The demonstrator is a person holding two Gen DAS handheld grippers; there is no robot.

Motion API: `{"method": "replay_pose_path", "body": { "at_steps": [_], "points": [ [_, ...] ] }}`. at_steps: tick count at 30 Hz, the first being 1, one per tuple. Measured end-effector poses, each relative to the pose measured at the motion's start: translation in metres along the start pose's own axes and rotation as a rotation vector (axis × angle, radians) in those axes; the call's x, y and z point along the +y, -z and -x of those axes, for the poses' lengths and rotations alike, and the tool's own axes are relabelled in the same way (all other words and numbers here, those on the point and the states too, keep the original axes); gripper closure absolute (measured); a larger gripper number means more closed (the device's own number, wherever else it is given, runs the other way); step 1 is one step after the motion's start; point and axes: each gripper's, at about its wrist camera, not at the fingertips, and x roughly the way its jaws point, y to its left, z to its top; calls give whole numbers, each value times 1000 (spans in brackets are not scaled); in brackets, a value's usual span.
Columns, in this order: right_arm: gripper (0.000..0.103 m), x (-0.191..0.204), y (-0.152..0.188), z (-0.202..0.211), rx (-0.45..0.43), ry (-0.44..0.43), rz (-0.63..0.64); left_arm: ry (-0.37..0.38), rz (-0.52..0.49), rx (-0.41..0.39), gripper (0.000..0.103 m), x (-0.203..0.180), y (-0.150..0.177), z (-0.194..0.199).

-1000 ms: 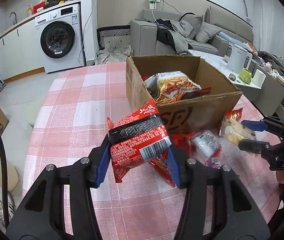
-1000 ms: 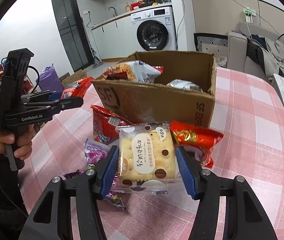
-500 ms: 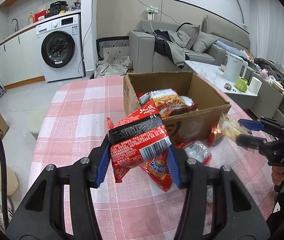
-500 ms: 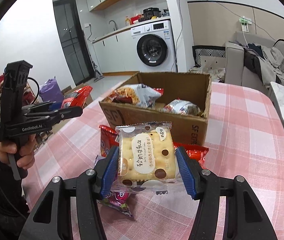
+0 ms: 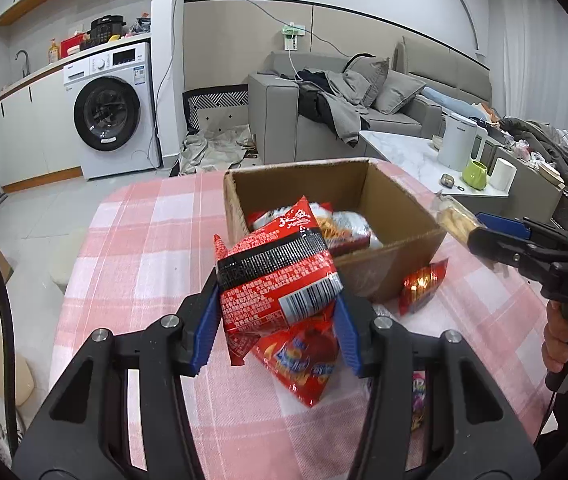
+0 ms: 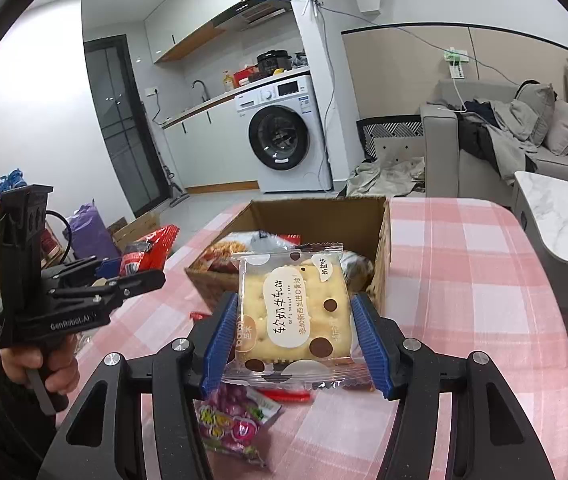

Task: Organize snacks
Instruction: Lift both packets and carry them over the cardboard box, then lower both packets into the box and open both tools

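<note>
Both grippers have risen since 1.0 s ago: left gripper (image 5: 277,312) clamps the red snack packet (image 5: 275,276), right gripper (image 6: 298,336) the biscuit pack (image 6: 294,312), cardboard box (image 6: 380,248) lying just ahead and below, about equally near both.

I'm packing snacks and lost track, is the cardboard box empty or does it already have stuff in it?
Partly filled. The open-topped box already holds several snack bags on its floor, with its inner walls bare above them.
</note>
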Motion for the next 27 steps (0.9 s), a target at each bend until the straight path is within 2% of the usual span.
{"method": "replay_pose_path", "body": {
  "at_steps": [14,27],
  "points": [
    [45,-1,-23,-30,7,15,-25,10,-48,18,55,-20,-32,-43],
    [44,-18,-27,-57,31,25,-70,21,-58,78,55,-30,-36,-101]
  ]
}}
